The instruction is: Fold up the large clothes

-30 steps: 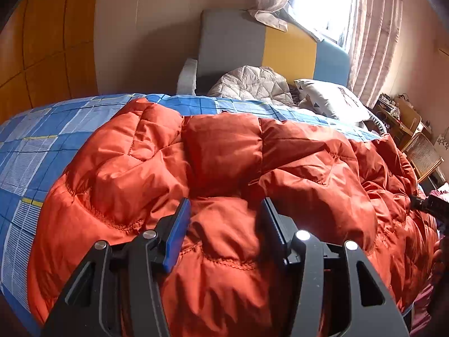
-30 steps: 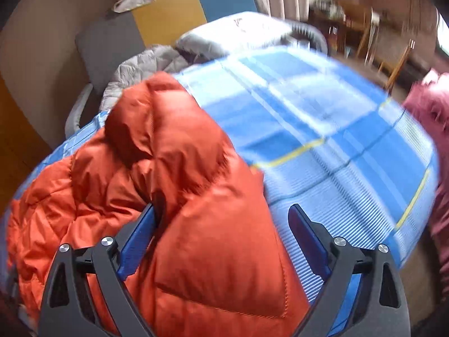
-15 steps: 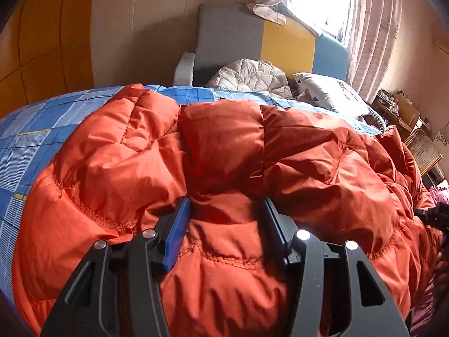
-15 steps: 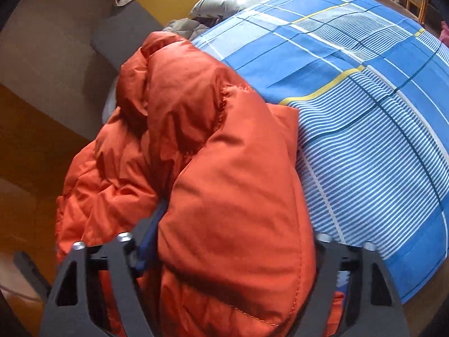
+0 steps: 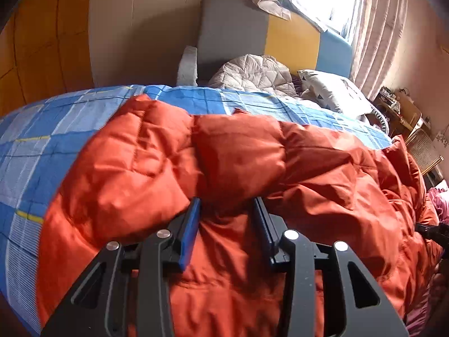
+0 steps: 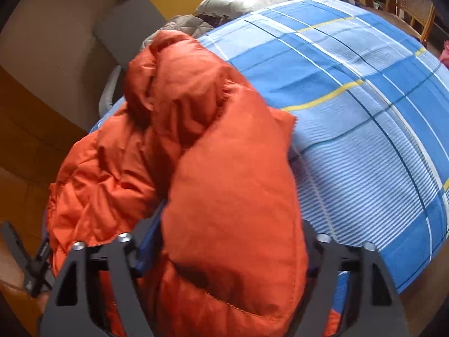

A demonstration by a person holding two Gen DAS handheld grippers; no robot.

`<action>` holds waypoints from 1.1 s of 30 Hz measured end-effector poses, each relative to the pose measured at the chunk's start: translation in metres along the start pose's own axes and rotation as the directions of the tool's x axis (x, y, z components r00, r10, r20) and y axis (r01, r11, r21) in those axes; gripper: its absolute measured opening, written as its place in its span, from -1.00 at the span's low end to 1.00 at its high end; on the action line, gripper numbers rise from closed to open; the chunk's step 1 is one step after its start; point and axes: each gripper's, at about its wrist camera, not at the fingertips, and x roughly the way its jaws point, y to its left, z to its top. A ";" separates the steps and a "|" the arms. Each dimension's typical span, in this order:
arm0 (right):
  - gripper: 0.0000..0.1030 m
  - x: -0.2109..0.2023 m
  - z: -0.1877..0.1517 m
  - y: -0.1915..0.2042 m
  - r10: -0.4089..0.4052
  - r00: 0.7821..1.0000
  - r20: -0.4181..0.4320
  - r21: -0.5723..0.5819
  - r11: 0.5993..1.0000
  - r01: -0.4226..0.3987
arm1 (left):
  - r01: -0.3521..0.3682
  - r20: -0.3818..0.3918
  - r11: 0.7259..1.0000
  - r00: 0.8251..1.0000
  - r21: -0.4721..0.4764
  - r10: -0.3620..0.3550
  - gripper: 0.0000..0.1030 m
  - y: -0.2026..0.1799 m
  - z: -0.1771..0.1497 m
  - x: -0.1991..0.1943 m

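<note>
A puffy orange down jacket [image 5: 238, 163] lies across a bed with a blue checked sheet [image 5: 42, 146]. My left gripper [image 5: 227, 210] is shut on a thick fold of the jacket near its close edge, the fabric bulging between its blue pads. In the right wrist view the jacket [image 6: 213, 154] is bunched into a heap, with a thick fold draped between my right gripper's [image 6: 224, 241] widely spread jaws. The fold hides both fingertips. The blue sheet [image 6: 364, 112] shows bare to the right.
At the bed's head are a grey, yellow and blue headboard [image 5: 280, 39], a grey quilted garment [image 5: 252, 75] and a white pillow [image 5: 331, 92]. A window with curtains [image 5: 373, 28] is behind. A wicker chair [image 6: 412, 2] stands past the bed's far side.
The left gripper has pulled the jacket's edge back, uncovering more blue sheet on the left. The right gripper has moved in over the bunched jacket end and its fold now fills the jaws.
</note>
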 end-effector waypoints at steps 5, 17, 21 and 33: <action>0.55 0.002 -0.007 -0.011 0.060 0.997 -0.038 0.010 0.998 -0.059 | -0.002 -0.003 1.000 1.000 0.004 0.002 -0.26 0.012 0.007 0.006; -0.50 -0.012 -0.008 0.004 0.110 0.993 -0.039 -0.055 0.992 -0.112 | -0.069 -0.003 0.998 0.998 -0.009 0.069 -0.50 0.043 0.005 0.003; -0.61 -0.023 -0.005 0.024 0.093 0.995 -0.021 -0.053 0.994 -0.094 | -0.057 -0.008 0.998 0.998 -0.028 0.057 -0.51 0.044 0.003 0.012; -0.67 -0.060 -0.007 0.088 0.068 0.996 0.064 -0.082 0.995 -0.063 | -0.027 -0.030 1.000 0.999 -0.002 0.027 -0.51 0.045 0.004 0.020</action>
